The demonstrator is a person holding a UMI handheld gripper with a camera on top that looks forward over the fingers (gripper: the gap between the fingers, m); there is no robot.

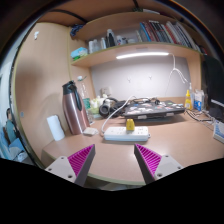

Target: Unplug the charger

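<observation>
A white power strip (127, 133) lies on the wooden desk (110, 148), a short way beyond my fingers. A small yellow charger (130, 125) is plugged into its top, and a white cable (113, 110) runs up and back from it. My gripper (114, 163) hovers over the desk's front part, open, its magenta pads (81, 159) spread wide with only bare desk between them. It is apart from the strip and the charger.
A dark red thermos (73, 108) and a white cup (55, 127) stand at the left against the wooden side wall. Clutter, bottles (187, 98) and a dark tray (150, 105) fill the desk's back. A shelf with books (150, 35) hangs above.
</observation>
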